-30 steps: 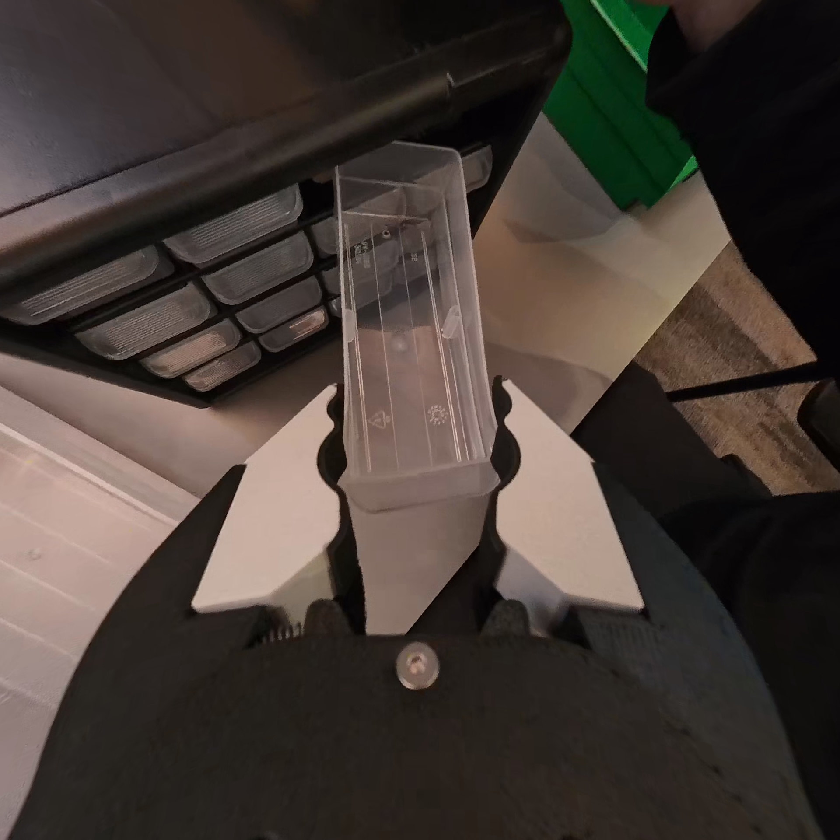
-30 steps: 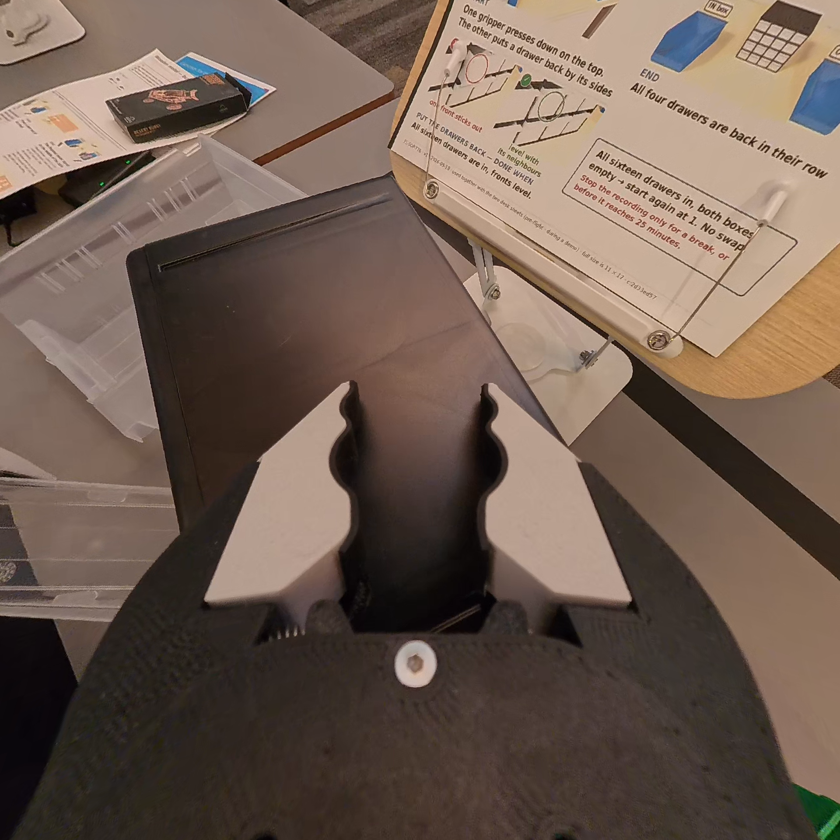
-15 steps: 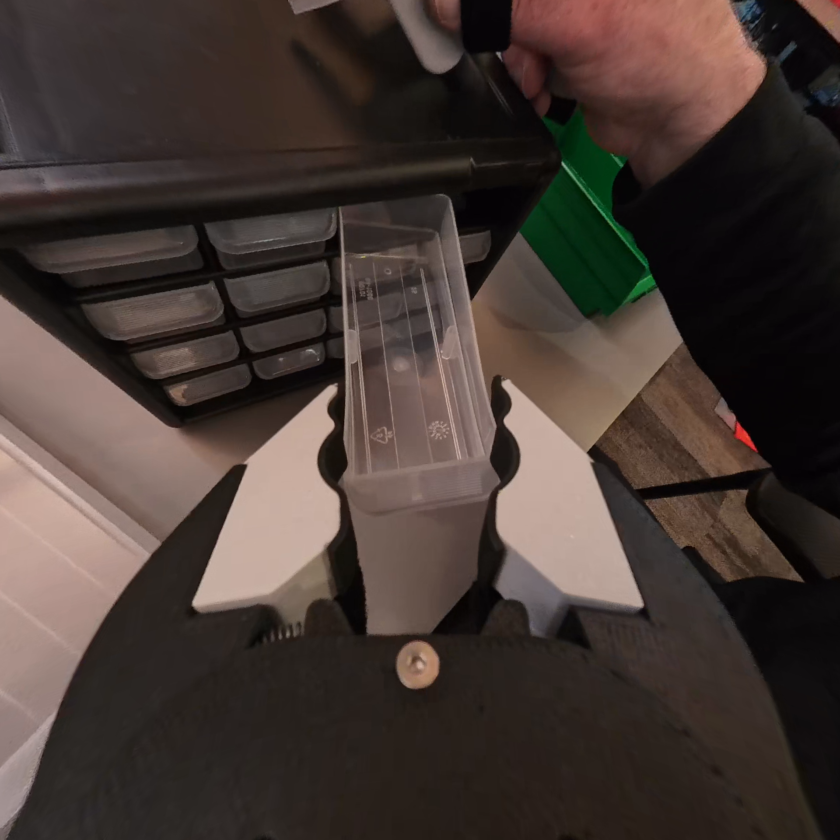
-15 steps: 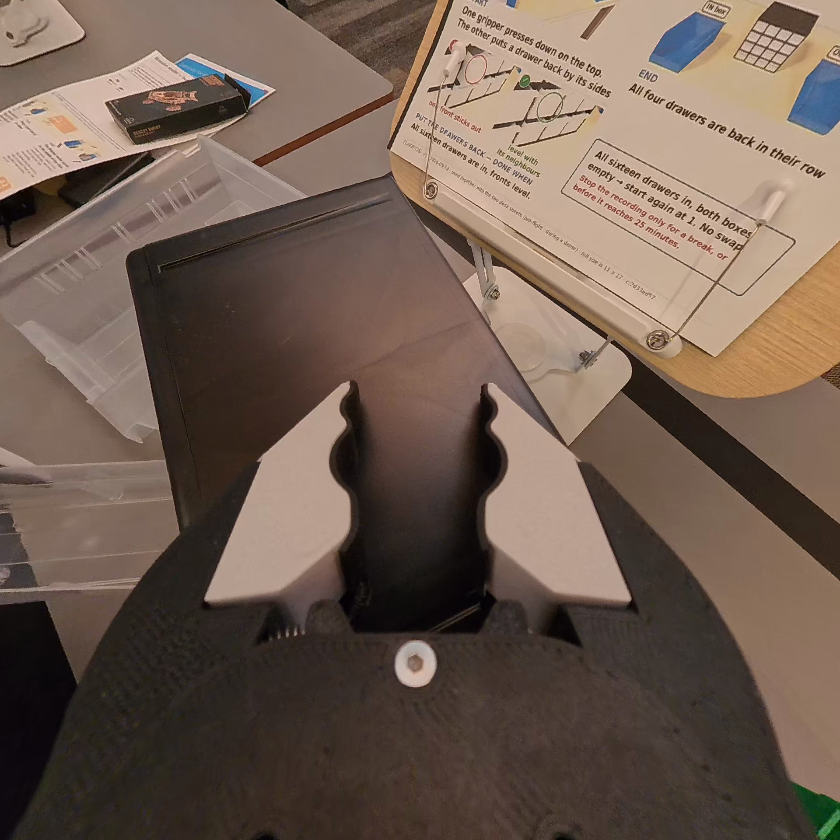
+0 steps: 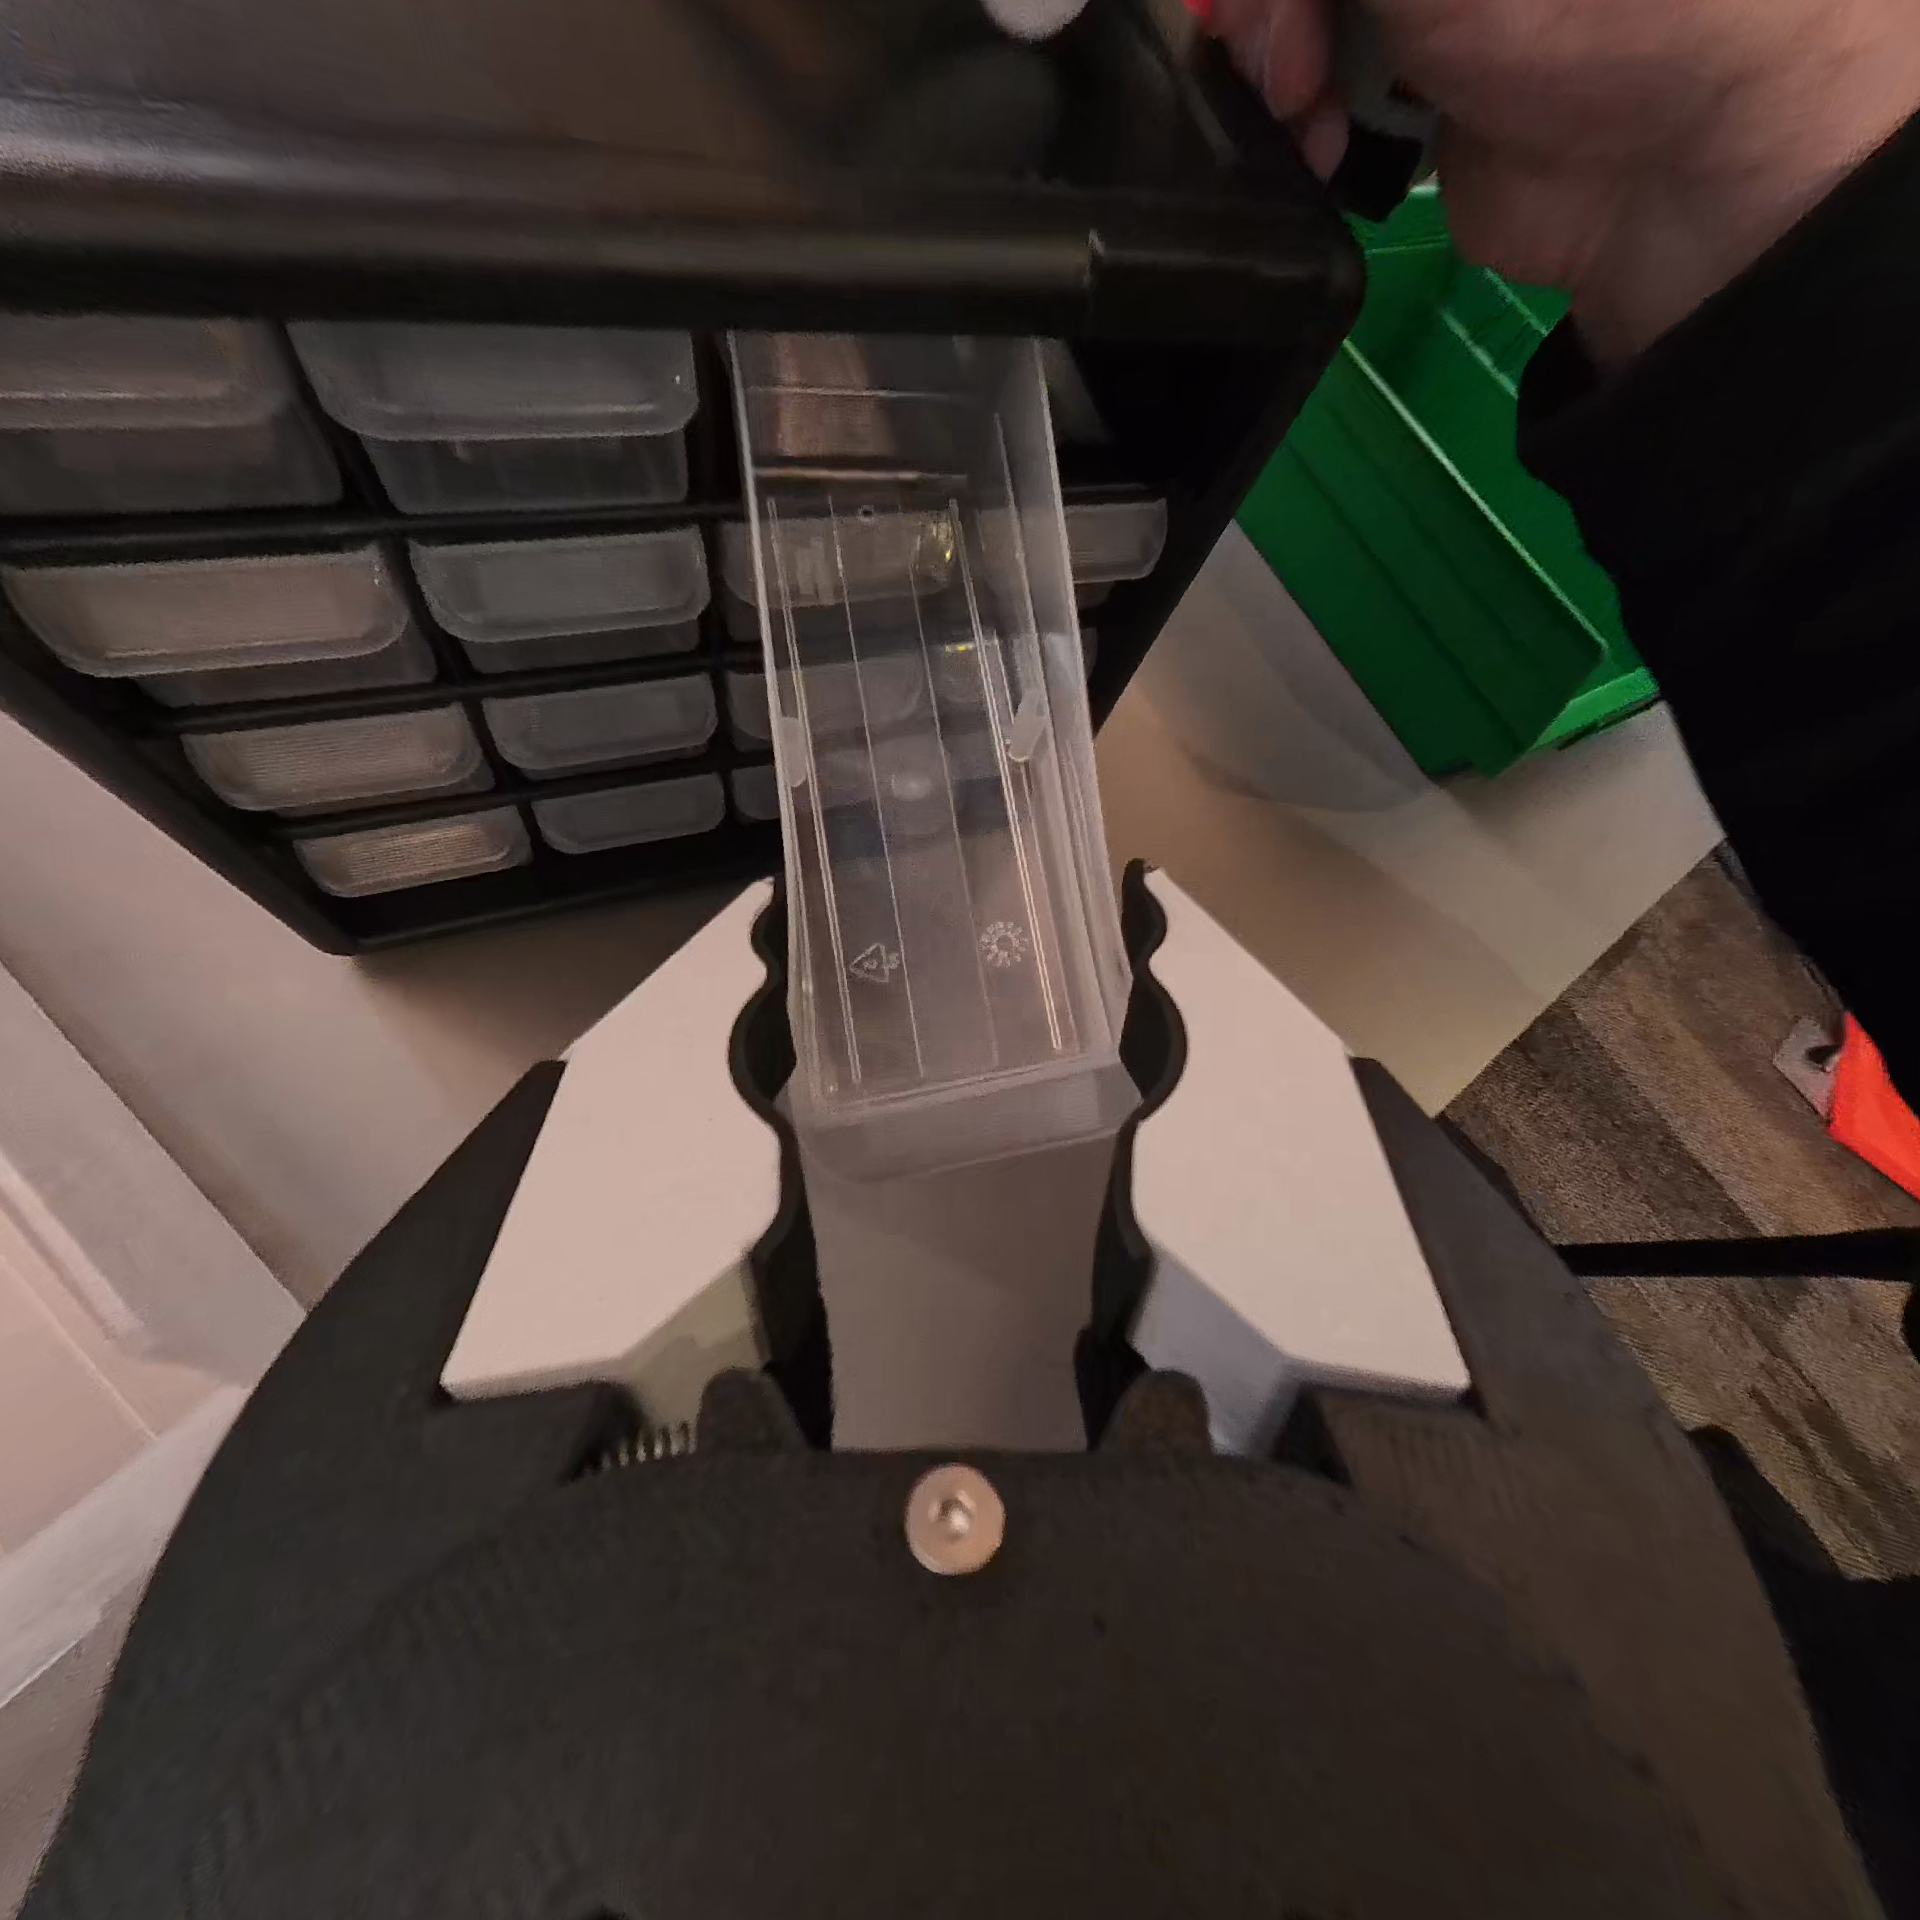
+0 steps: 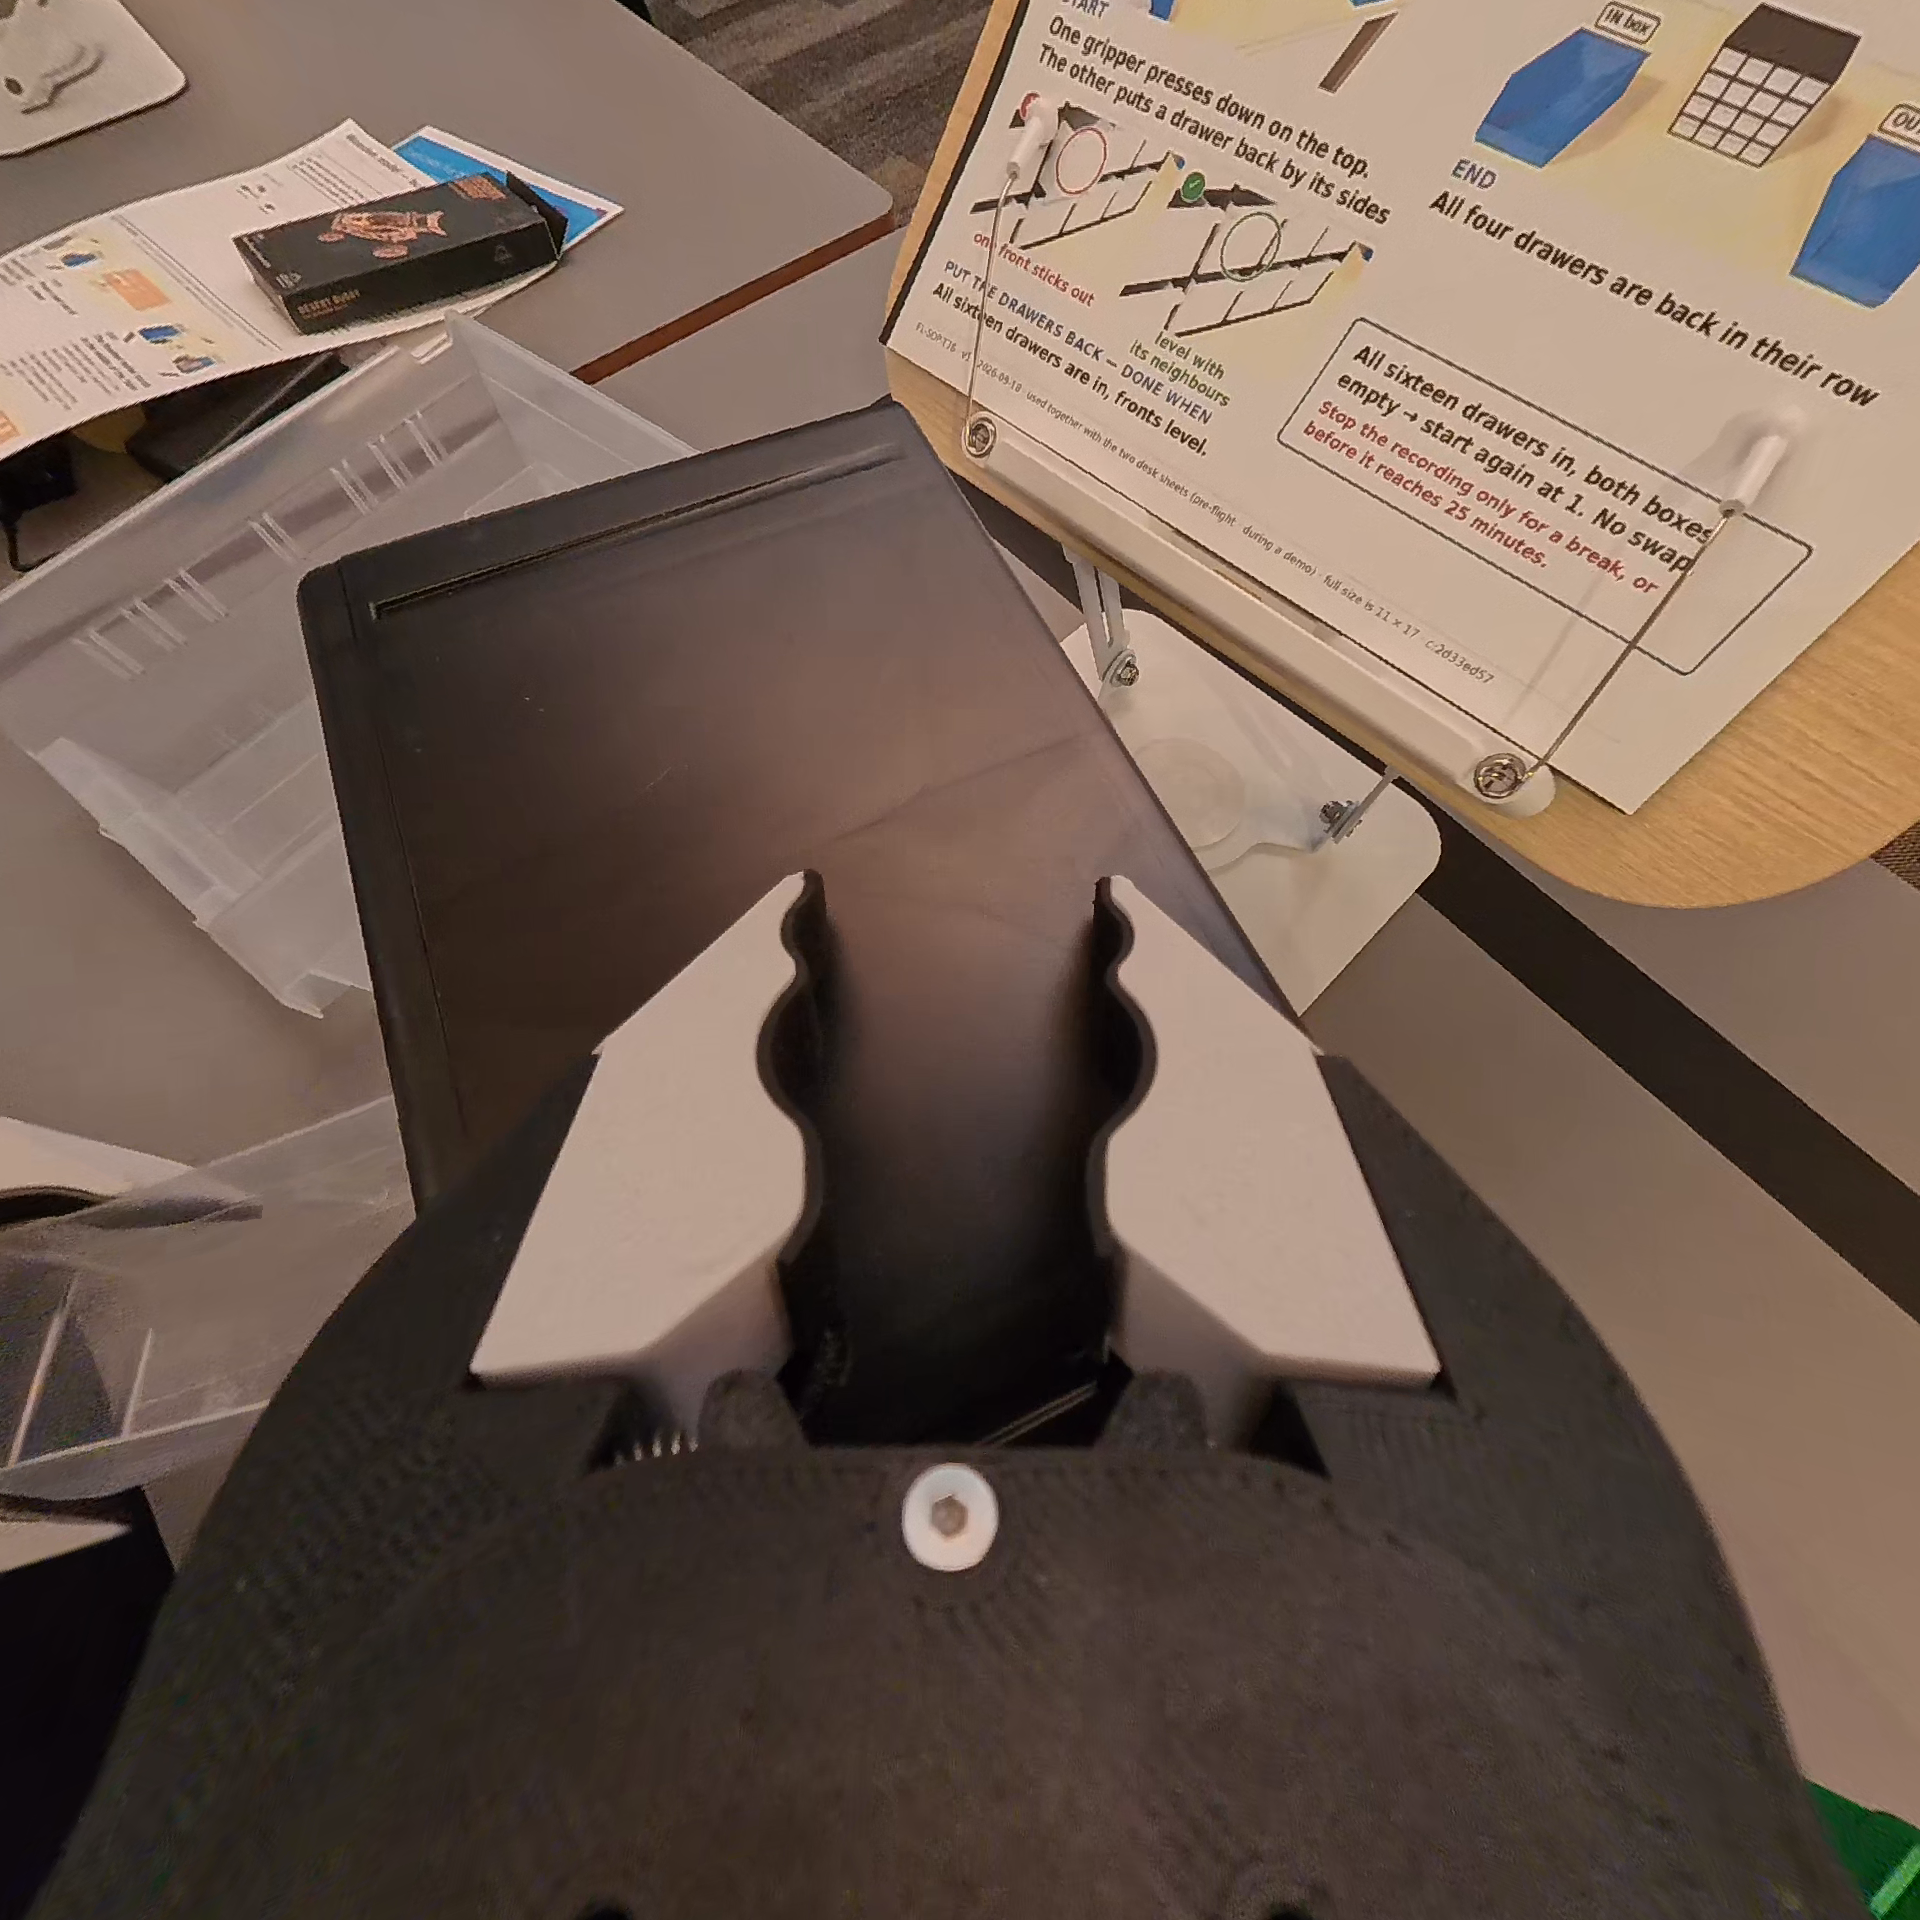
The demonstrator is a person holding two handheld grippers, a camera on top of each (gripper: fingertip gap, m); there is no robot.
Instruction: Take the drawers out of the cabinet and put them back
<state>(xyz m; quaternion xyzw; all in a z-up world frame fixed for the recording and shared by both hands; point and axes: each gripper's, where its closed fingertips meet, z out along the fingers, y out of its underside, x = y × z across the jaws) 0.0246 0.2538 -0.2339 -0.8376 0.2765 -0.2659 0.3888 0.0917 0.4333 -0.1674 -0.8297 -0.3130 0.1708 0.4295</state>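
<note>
The black cabinet (image 5: 623, 239) holds rows of clear drawers. My left gripper (image 5: 956, 878) is shut on the sides of one clear drawer (image 5: 914, 644) near its front end. The drawer's far end sits in an open slot of the top row, right of centre, and most of it still sticks out. In the right wrist view my right gripper (image 6: 956, 881) lies over the cabinet's flat black top (image 6: 675, 727), its jaws apart with nothing between them. A person's hand (image 5: 1558, 125) shows at the cabinet's top right corner.
A large clear plastic bin (image 6: 208, 644) stands behind the cabinet on the left. An instruction board on a stand (image 6: 1455, 364) is behind on the right. A small black box (image 6: 395, 249) lies on papers. A green bin (image 5: 1434, 582) and the table edge (image 5: 1507, 987) are to the right.
My left gripper has carried the drawer up and forward to the cabinet front; its far end has gone into the top-row slot. The right gripper has stayed on the cabinet top.
</note>
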